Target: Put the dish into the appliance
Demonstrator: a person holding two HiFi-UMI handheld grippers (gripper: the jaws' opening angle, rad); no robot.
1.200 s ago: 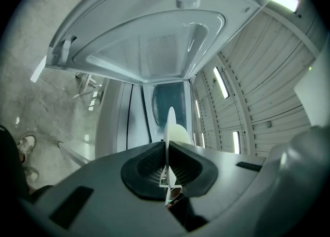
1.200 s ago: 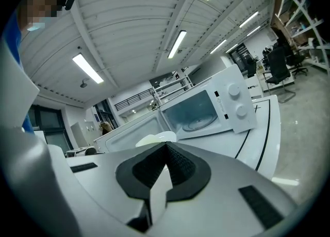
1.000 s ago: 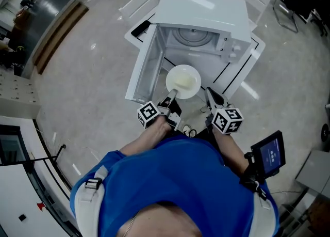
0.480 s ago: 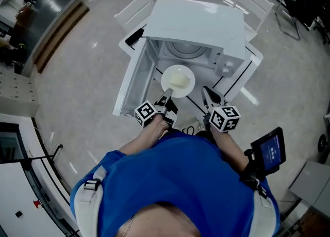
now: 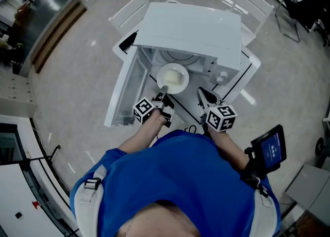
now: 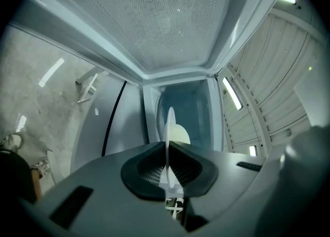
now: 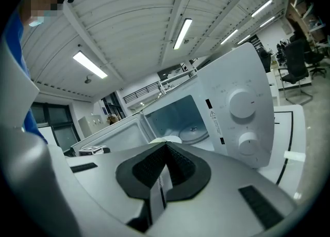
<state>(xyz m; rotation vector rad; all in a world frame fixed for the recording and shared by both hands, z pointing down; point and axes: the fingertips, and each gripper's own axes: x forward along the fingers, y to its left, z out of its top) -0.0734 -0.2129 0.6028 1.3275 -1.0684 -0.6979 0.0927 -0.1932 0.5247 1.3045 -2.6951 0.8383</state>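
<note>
The white dish hangs at the open mouth of the white microwave, just under the front edge of its top. The left hand-held gripper carries it by the near rim. In the left gripper view the jaws of this hand-held gripper are clamped tight on that rim, and the dish stands edge-on between them, facing the cavity. The microwave's door is swung wide to the left of the opening, and its mesh window fills the top of the left gripper view.

The right hand-held gripper sits just right of the dish, before the microwave's control panel. Its jaws are pressed together with nothing between them. That view shows two round knobs on the panel and the glass turntable inside. A small label beside the panel is too fine to read. The microwave stands on a white surface with black lines.
</note>
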